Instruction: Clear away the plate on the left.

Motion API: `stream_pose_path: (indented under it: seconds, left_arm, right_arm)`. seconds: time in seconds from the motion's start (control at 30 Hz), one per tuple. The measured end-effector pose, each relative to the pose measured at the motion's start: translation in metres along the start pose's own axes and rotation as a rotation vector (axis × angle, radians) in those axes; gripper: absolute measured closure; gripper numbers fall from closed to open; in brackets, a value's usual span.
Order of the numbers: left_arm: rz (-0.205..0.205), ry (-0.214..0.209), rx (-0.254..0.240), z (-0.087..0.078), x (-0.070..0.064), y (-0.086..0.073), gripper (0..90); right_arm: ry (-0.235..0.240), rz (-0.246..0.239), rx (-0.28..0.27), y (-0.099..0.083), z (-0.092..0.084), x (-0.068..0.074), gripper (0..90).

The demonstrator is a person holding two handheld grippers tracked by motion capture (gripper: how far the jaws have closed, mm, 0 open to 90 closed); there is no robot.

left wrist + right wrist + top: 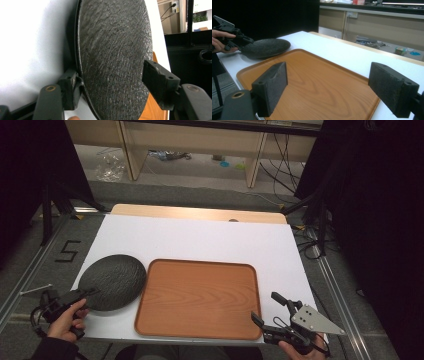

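**At the tabletop's left edge, a dark plate between open jaws**

At the left of the high view, the left hand-held gripper reaches in from the near left corner to the rim of the plate. The plate is round, shallow and charcoal black, with a rough, matte surface of fine ridges that run across it like bark or scales. It lies on the white tabletop, overhanging the left edge a little, just beside the tray. In the left gripper view the plate stands between the jaws: one jaw sits at the rim's underside and looks to touch it, while the other hangs over the upper face with a gap showing, so the jaws are apart and not clamped on it. In the right gripper view the plate shows a low, gently raised rim.

The tray is a rectangular wooden one, reddish brown with rounded corners and a visible grain, and nothing lies in it.

At the right, the right hand-held gripper rests over the tray's near right corner, its jaws spread wide with nothing between them. In its own view the two pads frame the tray.
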State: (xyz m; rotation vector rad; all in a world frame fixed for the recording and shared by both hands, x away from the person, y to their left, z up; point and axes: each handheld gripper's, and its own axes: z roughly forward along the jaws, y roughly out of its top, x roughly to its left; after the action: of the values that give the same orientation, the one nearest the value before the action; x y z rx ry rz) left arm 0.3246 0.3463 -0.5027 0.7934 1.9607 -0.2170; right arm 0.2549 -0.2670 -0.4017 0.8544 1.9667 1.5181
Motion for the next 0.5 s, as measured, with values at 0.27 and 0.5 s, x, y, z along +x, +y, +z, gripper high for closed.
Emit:
stream_pose_path:
  seconds: [0.27,0.5]
  left_arm:
    - [-0.054,0.007,-0.032,-0.002,0.009,-0.001,55.2]
    - [-0.102,0.022,-0.06,-0.003,0.017,-0.001,76.5]
  right_arm:
    - [-0.011,-0.004,-0.016,0.0,0.001,0.0,16.9]
    - [0.002,-0.002,0.0,0.0,0.0,0.0,16.9]
